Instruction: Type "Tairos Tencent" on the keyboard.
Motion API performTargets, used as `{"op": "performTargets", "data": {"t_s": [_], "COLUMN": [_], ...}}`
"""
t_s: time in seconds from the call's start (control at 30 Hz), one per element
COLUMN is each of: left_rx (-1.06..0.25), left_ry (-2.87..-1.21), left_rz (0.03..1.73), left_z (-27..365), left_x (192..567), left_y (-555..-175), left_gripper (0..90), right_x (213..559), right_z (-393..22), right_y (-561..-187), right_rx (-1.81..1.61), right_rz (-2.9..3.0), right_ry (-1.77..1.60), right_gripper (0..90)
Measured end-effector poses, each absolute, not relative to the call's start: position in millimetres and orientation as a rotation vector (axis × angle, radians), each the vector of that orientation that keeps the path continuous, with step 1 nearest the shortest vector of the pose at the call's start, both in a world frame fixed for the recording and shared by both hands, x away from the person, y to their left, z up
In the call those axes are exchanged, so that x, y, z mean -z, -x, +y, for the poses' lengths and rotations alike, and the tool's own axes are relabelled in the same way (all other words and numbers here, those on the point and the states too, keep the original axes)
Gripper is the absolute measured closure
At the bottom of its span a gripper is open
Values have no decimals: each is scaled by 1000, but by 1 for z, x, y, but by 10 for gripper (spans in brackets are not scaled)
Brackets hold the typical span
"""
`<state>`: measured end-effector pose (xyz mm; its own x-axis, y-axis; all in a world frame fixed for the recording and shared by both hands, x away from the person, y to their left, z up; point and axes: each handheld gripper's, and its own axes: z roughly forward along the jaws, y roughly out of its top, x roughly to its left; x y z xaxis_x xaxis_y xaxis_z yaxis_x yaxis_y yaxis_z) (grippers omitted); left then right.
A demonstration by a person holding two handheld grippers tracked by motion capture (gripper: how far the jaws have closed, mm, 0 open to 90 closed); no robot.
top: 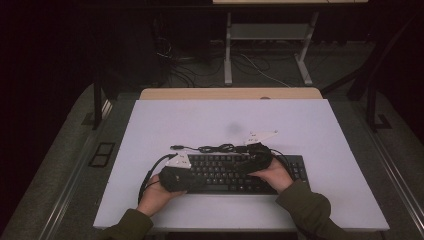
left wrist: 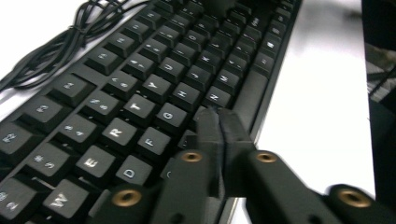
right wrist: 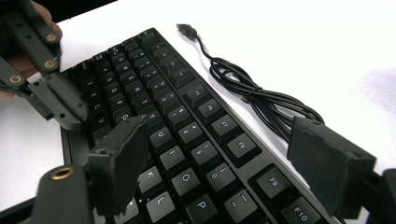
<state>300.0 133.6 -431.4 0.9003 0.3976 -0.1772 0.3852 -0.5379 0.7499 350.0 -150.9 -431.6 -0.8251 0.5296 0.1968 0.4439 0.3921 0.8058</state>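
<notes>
The keyboard (top: 235, 172) fills the near middle of the counter (top: 310, 125) under my fingers; its coiled cable (top: 215, 148) lies just behind it. Beyond and to both sides, the counter is open.

Left tool (left wrist: 220, 122) jaws together over black keyboard (left wrist: 140, 93); cable (left wrist: 51, 42) beside.

Person wearing olive-green long sleeves (top: 305, 202), cuffs bunching at both wrists. Left gripper (left wrist: 219, 122) showing matte black jaws with brass-coloured screws (left wrist: 191, 157) along the linkage. Right gripper (right wrist: 219, 163) carrying blocky black pads, a brass screw at its base. Grey three-cornered plates (top: 261, 135) topping each; black cables trailing.
</notes>
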Motion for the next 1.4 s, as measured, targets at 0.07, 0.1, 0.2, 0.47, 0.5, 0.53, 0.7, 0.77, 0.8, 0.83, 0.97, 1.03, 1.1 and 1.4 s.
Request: {"op": "performTargets", "data": {"t_s": [0.07, 0.1, 0.2, 0.47, 0.5, 0.53, 0.7, 0.77, 0.8, 0.83, 0.97, 1.03, 1.1, 1.4], "left_rx": [-21, -25, -38, -62, -63, -64, -101, -104, -109, -110, -114, -120, -123, -134], "left_ry": [-2185, -2179, -2171, -2149, -2145, -2141, -2121, -2120, -2119, -2115, -2093, -2088, -2078, -2073], "left_rz": [576, 582, 601, 631, 637, 642, 669, 673, 675, 678, 691, 691, 696, 694], "left_z": [134, 135, 136, 135, 135, 135, 134, 133, 133, 133, 133, 134, 135, 134], "left_x": [431, 431, 431, 430, 430, 429, 427, 427, 427, 427, 426, 425, 425, 425], "left_y": [-301, -301, -302, -304, -304, -304, -306, -307, -307, -307, -310, -311, -311, -312], "left_gripper": [815, 793, 720, 563, 545, 522, 376, 334, 323, 311, 275, 259, 245, 219], "right_x": [432, 432, 431, 431, 431, 430, 430, 430, 429, 429, 426, 426, 425, 422], "right_z": [-151, -151, -152, -155, -155, -156, -161, -164, -166, -168, -174, -177, -178, -184], "right_y": [-350, -350, -349, -344, -344, -343, -339, -338, -337, -336, -331, -329, -326, -319], "right_rx": [-1424, -1423, -1424, -1412, -1412, -1412, -1413, -1419, -1421, -1427, -1441, -1450, -1450, -1436], "right_rz": [2548, 2550, 2563, 2571, 2575, 2578, 2594, 2598, 2599, 2599, 2600, 2603, 2613, 2633], "right_ry": [-895, -897, -896, -901, -899, -897, -900, -896, -899, -900, -892, -884, -873, -830], "right_gripper": [213, 214, 218, 232, 244, 263, 379, 434, 462, 495, 613, 659, 699, 865]}}
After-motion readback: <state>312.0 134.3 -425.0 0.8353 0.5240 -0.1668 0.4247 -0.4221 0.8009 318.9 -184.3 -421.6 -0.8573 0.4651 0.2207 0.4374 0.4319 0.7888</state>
